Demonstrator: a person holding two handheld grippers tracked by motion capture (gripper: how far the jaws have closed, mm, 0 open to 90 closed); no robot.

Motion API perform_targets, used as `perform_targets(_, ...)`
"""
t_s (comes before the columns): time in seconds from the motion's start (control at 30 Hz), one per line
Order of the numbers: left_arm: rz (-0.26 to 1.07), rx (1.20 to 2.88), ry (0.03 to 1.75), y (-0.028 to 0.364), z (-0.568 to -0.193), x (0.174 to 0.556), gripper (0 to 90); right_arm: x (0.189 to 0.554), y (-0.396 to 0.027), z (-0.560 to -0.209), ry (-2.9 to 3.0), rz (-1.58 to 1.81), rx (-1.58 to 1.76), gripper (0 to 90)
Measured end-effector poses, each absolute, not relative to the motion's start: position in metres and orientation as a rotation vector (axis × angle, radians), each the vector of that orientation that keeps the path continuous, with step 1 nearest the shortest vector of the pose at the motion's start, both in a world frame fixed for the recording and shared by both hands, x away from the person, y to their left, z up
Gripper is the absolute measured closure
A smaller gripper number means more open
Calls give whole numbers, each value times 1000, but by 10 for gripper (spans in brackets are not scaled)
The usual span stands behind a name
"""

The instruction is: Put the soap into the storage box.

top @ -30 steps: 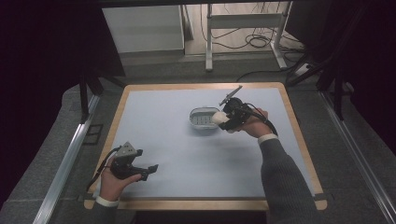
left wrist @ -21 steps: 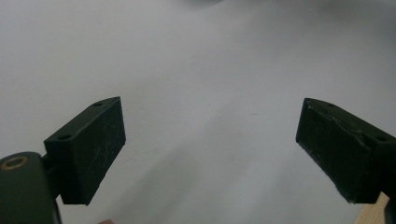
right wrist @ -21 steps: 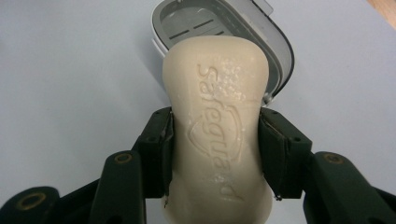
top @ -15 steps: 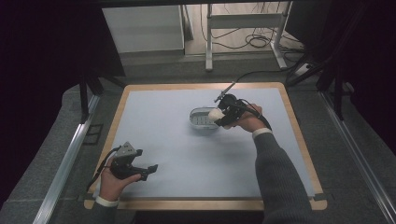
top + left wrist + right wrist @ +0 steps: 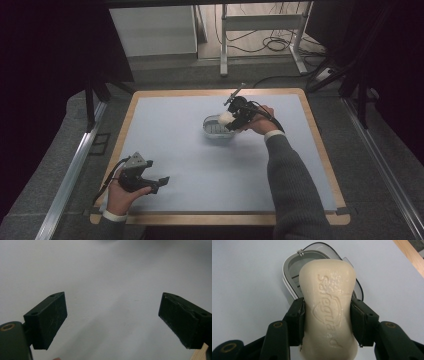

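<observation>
Soap bar [image 5: 329,307] sits clamped lengthwise in the right tool [image 5: 327,322], poised over the open soap dish [image 5: 294,267] at upper centre, probably for lowering in; left tool [image 5: 112,320] idles, spread apart.

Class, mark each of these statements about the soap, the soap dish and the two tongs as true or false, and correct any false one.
1. The right tongs grip a bar of soap by its two long sides. True.
2. The soap lies flat inside the soap dish. False: it is held over the dish, between the jaws.
3. The left tongs are open, with nothing between them. True.
4. The left tongs are beside the dish. False: in the high view they are at the near left of the table, far from the dish.
5. The soap is blank. False: it bears embossed lettering.
</observation>
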State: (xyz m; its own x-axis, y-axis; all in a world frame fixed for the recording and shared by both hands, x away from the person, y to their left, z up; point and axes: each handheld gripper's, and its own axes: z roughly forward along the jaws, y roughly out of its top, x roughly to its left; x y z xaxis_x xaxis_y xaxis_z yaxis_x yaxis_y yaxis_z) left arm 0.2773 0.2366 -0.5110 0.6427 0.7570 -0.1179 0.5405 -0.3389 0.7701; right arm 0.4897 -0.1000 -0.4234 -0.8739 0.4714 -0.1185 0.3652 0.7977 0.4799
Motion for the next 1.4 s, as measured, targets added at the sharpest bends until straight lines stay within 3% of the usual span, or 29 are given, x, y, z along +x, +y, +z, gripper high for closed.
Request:
perform_targets(0.87,330,2049,1006,235,-513,278,87,510,-68,-451,2805,606,463,483)
perform_targets(1.4,326,2047,1004,234,-513,278,87,498,-77,-432,2727,784,580,420)
